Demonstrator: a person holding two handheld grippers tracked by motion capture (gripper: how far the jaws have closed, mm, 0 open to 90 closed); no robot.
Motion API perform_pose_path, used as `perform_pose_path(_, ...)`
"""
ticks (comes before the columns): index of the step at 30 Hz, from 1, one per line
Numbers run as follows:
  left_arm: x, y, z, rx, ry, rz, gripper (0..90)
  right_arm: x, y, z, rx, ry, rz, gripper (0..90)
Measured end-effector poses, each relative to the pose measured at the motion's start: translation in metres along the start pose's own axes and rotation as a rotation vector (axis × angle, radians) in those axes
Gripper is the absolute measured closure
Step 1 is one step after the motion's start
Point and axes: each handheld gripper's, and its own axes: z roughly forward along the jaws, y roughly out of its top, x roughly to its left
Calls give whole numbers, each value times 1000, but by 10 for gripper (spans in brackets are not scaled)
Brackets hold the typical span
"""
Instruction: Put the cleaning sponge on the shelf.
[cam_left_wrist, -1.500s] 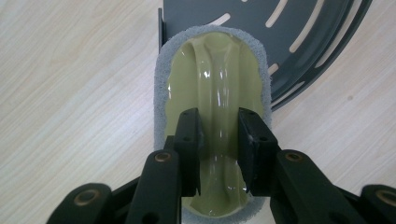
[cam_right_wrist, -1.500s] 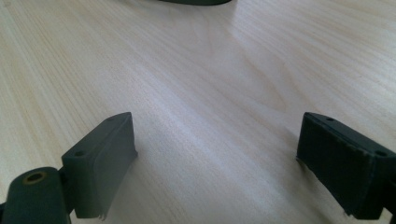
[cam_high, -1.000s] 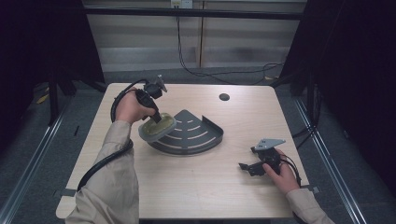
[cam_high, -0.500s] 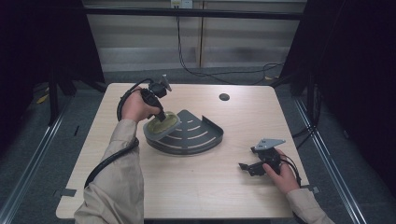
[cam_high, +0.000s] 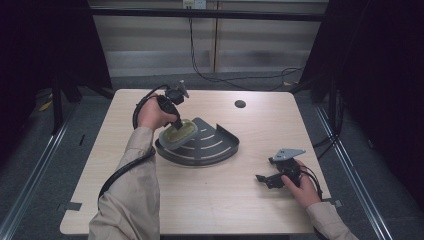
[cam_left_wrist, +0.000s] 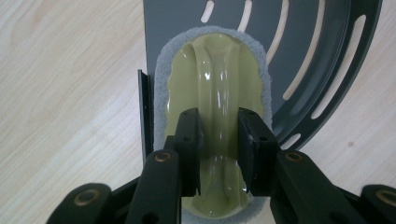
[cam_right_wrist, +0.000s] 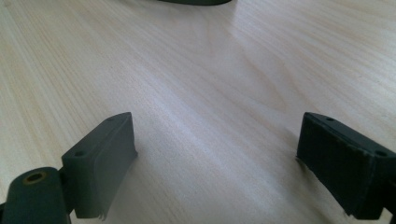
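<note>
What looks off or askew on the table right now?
Only the sponge: the left gripper, shut on its raised handle ridge, holds it so it overhangs the straight wall of the dark slotted corner shelf, tilted in the high view. No spill or damage visible. The right gripper is open over bare table.

Two dark jaws of the right claw (cam_right_wrist: 215, 161) rise from the lower corners of the frame, spread wide apart over a pale wooden bench (cam_right_wrist: 210, 79). A dark curved edge (cam_right_wrist: 194, 2) crosses the top.
</note>
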Motion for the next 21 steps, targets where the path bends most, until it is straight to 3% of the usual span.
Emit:
perform_pose_path(8,-1,6,8,7,-1,19,711,0,0,0,-1,2,0,110)
perform_pose_path(21,2,6,27,0,-9,1,711,0,0,0,-3,2,1,110)
